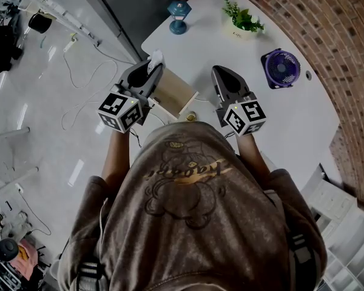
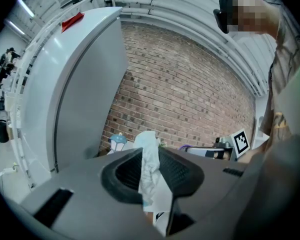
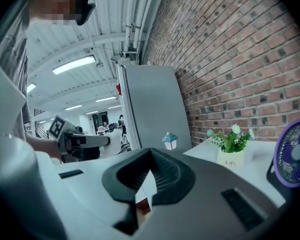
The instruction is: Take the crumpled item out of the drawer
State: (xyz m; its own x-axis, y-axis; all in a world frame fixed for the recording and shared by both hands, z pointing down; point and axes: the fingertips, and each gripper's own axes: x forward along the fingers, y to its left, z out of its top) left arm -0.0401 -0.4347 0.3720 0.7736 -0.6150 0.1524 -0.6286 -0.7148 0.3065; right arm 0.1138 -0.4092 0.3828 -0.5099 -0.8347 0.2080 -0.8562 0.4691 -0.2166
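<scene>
Left claw (image 2: pixel 151 160) clenched on the tissue (image 2: pixel 148 138). The wad is pinched between the pads and sticks out past the tips, clear of the box (image 1: pixel 175 93). The box sits on the table (image 1: pixel 200 41), just right of the left claw and left of the right claw (image 3: pixel 149 154). Right claw's tips are together with nothing gripped. Lantern (image 1: pixel 178 14) is ahead of the left claw; plant (image 1: pixel 242 22) and fan (image 1: pixel 281 67) are ahead-right of the right one.
</scene>
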